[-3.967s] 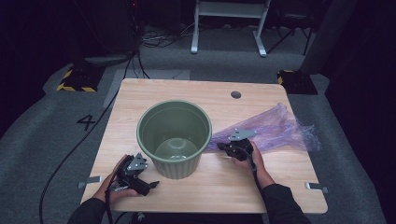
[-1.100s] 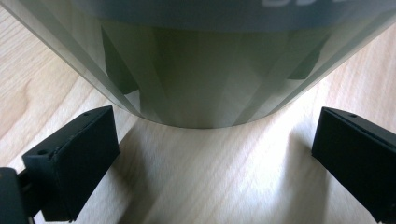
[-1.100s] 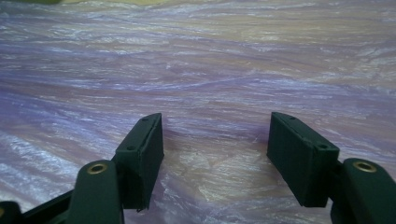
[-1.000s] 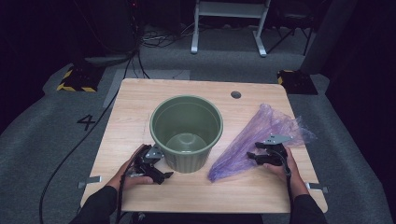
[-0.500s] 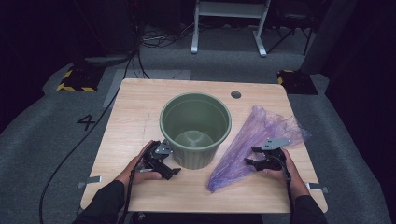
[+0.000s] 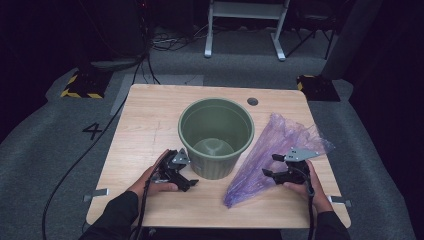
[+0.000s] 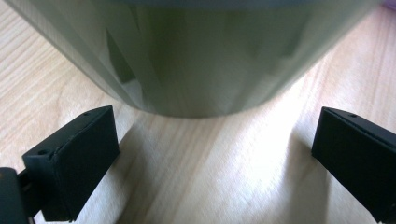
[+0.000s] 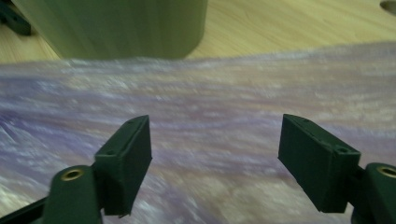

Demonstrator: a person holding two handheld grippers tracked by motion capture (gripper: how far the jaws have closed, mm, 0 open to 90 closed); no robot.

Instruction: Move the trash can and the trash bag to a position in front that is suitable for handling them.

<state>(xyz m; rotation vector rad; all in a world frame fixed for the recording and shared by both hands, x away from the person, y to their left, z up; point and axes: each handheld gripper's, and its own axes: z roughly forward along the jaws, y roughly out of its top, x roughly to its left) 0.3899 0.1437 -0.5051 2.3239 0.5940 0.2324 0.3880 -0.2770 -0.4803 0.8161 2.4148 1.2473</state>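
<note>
A green plastic bucket (image 6: 215, 131) stands upright and empty in the middle of the wooden table (image 6: 150, 115). My left gripper (image 6: 186, 172) is at its near left side, low on the table. In the left gripper view the left gripper (image 7: 215, 126) is open wide, with the bucket's base (image 7: 196, 56) just beyond the jaws and clear of the pads. A crumpled purple plastic bag (image 6: 280, 140) lies flat to the right of the bucket. My right gripper (image 6: 270, 166) hovers over its near part. The right gripper (image 8: 217, 130) has just been opening; the bag (image 8: 233, 102) lies under it, ungripped.
A round cable hole (image 6: 252, 101) sits in the table's far edge. A black cable (image 6: 80, 160) trails off the table's left side to the carpet. Metal frame legs (image 6: 245, 30) and yellow-striped blocks (image 6: 80, 85) stand on the floor beyond the table.
The bucket has slid a little to the right and away, with my left gripper following it. My right gripper has opened wider and lifted slightly over the bag.
</note>
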